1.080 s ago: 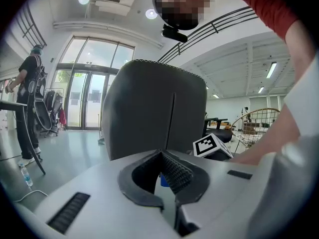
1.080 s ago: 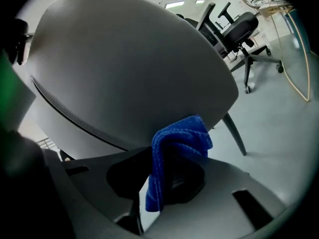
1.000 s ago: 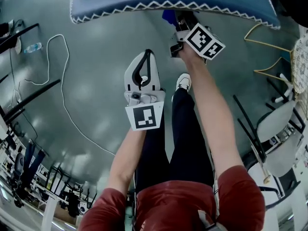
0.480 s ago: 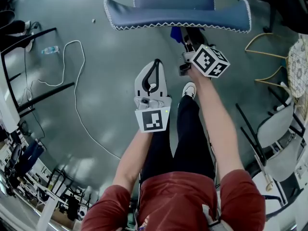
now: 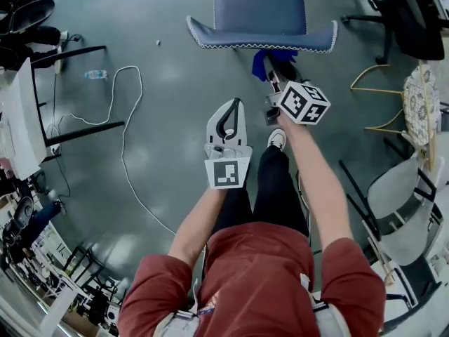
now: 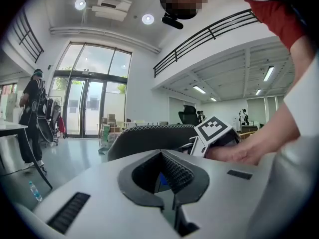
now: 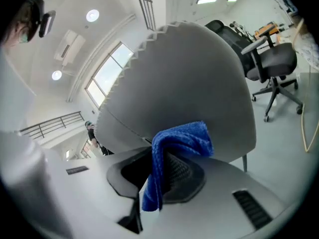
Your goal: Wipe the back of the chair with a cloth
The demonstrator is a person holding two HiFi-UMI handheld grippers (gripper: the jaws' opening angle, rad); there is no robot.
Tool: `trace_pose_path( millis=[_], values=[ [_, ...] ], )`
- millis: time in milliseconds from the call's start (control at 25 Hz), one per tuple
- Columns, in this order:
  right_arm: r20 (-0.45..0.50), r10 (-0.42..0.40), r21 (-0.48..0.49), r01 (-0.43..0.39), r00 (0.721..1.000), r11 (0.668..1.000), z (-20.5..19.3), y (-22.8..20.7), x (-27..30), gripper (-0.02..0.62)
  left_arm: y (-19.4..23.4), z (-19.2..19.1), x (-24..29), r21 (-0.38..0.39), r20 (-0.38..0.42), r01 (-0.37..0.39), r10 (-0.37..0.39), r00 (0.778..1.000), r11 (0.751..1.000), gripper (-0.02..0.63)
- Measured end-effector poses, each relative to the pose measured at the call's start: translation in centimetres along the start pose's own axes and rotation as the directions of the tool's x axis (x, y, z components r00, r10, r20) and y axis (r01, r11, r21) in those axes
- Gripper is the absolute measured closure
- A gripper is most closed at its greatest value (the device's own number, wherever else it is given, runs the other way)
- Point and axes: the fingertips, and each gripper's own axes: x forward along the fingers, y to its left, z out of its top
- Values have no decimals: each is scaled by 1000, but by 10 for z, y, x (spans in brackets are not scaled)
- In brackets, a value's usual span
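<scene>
Closest to you, left gripper (image 5: 236, 105): jaws pressed together, nothing in them; well short of the chair back (image 5: 261, 39).
Right gripper (image 5: 272, 80): further out, clamped on the blue cloth (image 5: 265, 60); marker cube (image 5: 303, 102) faces up at you.
Cloth position: just below the chair back's stitched top edge, near its middle. Whether it touches the back, you can't tell from any view.
Right gripper view only: cloth (image 7: 175, 146) folds over the jaws, with the loose end hanging towards the camera. The chair back's grey rear face (image 7: 189, 78) rises behind it.
Left gripper view only: chair back (image 6: 149, 136) seen side-on past the closed jaws, with a sliver of blue showing through the loop.
Chair back orientation: rear face towards you, seat (image 5: 259, 2) beyond it; long axis runs left-right across you.
Far left: white cable (image 5: 123, 111) and a bottle (image 5: 96, 74) on the floor (image 5: 175, 83).
</scene>
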Motion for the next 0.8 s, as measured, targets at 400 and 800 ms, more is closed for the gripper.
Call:
trace_pose_path(
  millis=[400,800],
  values=[
    [13,12,-19,-11,1000,1000,36,48,-37,535,-21,52,-53,-2,36,-2,2,999,1000,592],
    [0,41,-36,-41,999,998,58,74,-61,535,-24,95,-78,29,98,-51,48,994,998,593]
  ],
)
